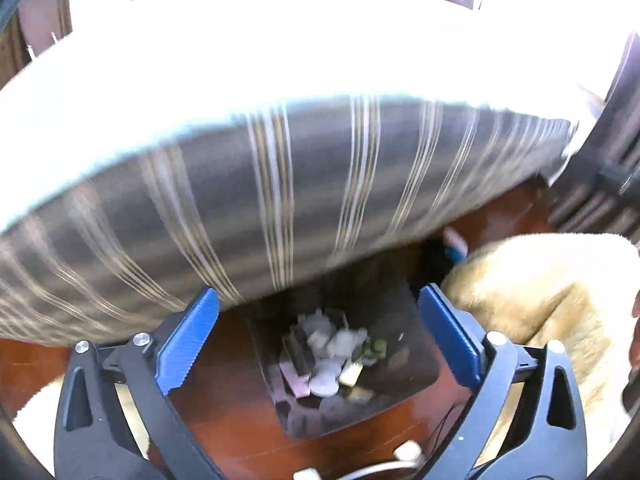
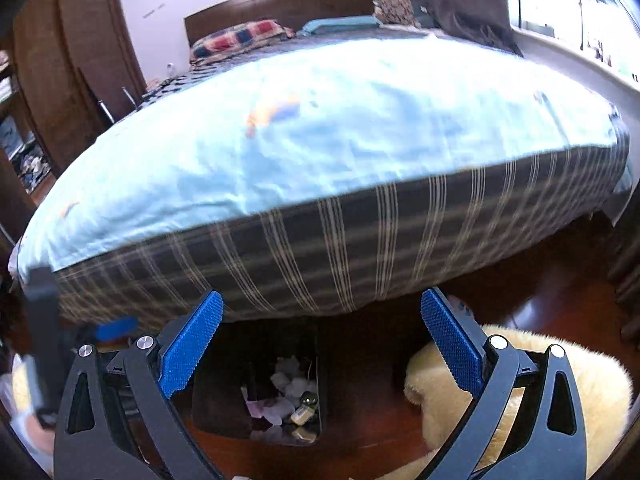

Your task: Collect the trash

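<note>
A dark square trash bin (image 1: 416, 364) stands on the wooden floor at the foot of the bed, and the same bin (image 2: 216, 400) shows in the right wrist view. Inside it lies trash (image 1: 328, 356): crumpled white tissues, pink paper and small yellowish wrappers, the same trash (image 2: 288, 396) in the right wrist view. My left gripper (image 1: 318, 340) hangs above the bin, open, with nothing between its blue pads. My right gripper (image 2: 322, 344) also hangs above the bin, open and empty.
The bed (image 2: 320, 140), with a light blue sheet and striped grey side, rises just behind the bin. A fluffy cream rug (image 2: 532, 396) lies on the floor right of the bin. A white cable and plug (image 1: 404, 454) lie near the bin. A wooden wardrobe (image 2: 76, 56) stands left.
</note>
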`<state>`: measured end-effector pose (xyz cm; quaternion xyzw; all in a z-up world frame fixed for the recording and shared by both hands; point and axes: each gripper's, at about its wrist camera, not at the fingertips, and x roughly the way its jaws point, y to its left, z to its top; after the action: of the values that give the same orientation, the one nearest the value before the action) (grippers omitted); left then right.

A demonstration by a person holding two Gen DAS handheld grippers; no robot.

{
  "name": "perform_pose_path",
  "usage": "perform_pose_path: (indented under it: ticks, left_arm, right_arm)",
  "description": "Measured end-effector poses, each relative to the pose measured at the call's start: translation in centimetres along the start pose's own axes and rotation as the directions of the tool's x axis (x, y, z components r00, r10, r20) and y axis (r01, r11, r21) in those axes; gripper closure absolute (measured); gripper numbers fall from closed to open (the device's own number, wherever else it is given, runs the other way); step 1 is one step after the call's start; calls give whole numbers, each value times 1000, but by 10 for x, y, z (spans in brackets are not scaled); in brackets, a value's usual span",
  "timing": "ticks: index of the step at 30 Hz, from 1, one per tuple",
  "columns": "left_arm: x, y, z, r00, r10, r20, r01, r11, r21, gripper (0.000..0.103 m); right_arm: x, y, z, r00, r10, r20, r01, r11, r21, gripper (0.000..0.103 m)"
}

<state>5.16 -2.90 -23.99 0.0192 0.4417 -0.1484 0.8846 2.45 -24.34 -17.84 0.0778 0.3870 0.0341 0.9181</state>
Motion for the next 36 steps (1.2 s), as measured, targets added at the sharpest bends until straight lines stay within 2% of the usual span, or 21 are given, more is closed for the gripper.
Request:
perform_pose_path:
  ticks: [4, 9, 13, 17, 21, 22, 24, 27, 30, 33, 36]
  left_arm:
    - [-43, -6, 19, 996, 3, 87, -4, 1000, 14, 8]
    - [-97, -14, 38, 980, 51, 193, -58, 998, 33, 8]
    - [-138, -21, 49, 946, 146, 289, -157, 987, 15, 8]
    - [-179, -19, 64, 929, 150, 339, -159, 987, -1, 8]
    - [-224, -21, 74, 882, 202, 426, -216, 976, -15, 8]
    - [-230, -20, 75, 878, 206, 432, -216, 976, -26, 8]
    - [-243, -18, 79, 876, 210, 434, -207, 977, -54, 8]
    - [-253, -16, 82, 882, 237, 407, -219, 972, -91, 8]
    - [-256, -16, 76, 875, 248, 416, -232, 969, -91, 8]
    - [-260, -15, 73, 875, 241, 420, -222, 970, -95, 8]
    - [-261, -17, 72, 871, 239, 430, -221, 971, -92, 8]
  right_arm:
    - [-18, 12, 12, 1000, -10, 23, 10, 1000, -18, 3]
    - [-53, 29, 30, 996, 14, 85, -8, 997, -70, 3]
    - [-84, 41, 46, 989, 41, 143, -27, 994, -102, 3]
    - [-115, 54, 62, 978, 62, 197, -38, 992, -124, 3]
    - [-141, 68, 79, 965, 56, 257, -19, 989, -147, 3]
    - [-145, 69, 81, 962, 59, 268, -20, 989, -146, 3]
    - [-153, 72, 85, 955, 49, 293, -9, 990, -137, 3]
    - [-162, 76, 83, 942, 37, 333, 6, 992, -127, 3]
    - [-167, 78, 82, 933, 23, 358, 18, 993, -113, 3]
    - [-167, 79, 81, 935, -4, 354, 46, 993, -112, 3]
    - [-167, 77, 81, 938, 9, 346, 29, 994, -105, 3]
